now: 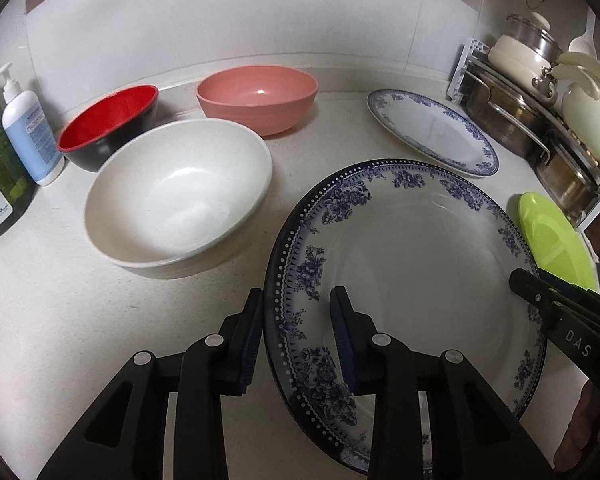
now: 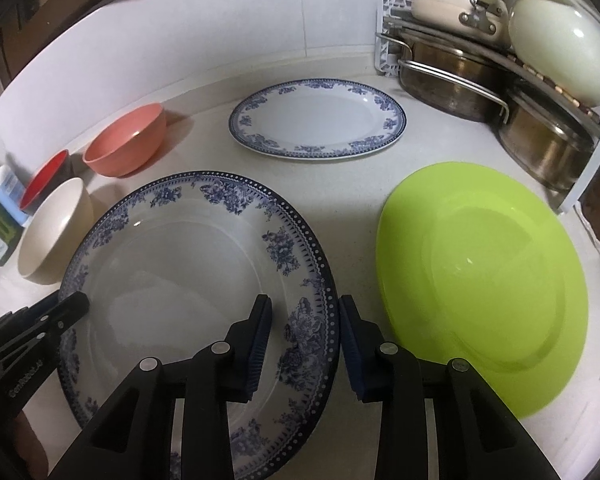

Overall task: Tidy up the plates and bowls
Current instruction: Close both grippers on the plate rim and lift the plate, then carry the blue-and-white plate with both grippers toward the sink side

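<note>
A large round white china plate [image 1: 416,256] with blue floral sprays and a dark dotted rim lies near on the pale speckled counter [image 1: 60,304], between a cream bowl [image 1: 180,196] on its left and a lime-green plastic plate [image 2: 480,284] on its right. The left gripper [image 1: 296,332] straddles its left rim, jaws apart; the right gripper [image 2: 306,336] straddles its right rim, also unclenched. White letters "DAS" mark the right gripper's arm.
</note>
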A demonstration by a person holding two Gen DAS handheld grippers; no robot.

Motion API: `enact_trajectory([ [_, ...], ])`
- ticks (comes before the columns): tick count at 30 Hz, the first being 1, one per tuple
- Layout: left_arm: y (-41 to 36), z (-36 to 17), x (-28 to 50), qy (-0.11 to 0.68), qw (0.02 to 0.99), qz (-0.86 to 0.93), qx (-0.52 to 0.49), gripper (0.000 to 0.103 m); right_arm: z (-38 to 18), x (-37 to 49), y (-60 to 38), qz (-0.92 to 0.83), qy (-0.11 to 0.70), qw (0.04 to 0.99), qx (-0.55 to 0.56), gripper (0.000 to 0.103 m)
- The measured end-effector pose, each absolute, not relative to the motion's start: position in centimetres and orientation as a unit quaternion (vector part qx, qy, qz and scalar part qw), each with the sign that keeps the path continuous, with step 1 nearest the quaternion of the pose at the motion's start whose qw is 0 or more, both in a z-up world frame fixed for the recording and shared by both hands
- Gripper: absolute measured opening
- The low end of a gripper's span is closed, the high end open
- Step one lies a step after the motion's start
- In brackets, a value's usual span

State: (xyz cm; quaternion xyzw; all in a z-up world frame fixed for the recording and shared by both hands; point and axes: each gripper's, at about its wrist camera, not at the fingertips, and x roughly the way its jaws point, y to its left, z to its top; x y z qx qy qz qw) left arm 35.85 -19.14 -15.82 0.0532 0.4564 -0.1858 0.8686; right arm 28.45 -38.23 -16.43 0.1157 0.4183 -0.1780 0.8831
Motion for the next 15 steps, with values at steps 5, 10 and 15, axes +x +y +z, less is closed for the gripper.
enact_trajectory([
  [5, -17.9, -14.2, 34.5, 0.444, 0.875, -0.188, 0.052, 0.033, -14.8, 27.2, -36.9, -0.179, 0.412, 0.886, 0.115, 0.035],
  [10, -16.3, -12.6, 33.2, 0.433, 0.881, -0.187, 0.047, 0.034, -13.3, 26.0, -35.3, -0.176, 0.404, 0.891, 0.107, 0.035],
  [15, -14.0, -11.3, 31.9, 0.419, 0.889, -0.180, 0.042, 0.034, -12.1, 25.2, -33.0, -0.166, 0.397, 0.897, 0.100, 0.035],
])
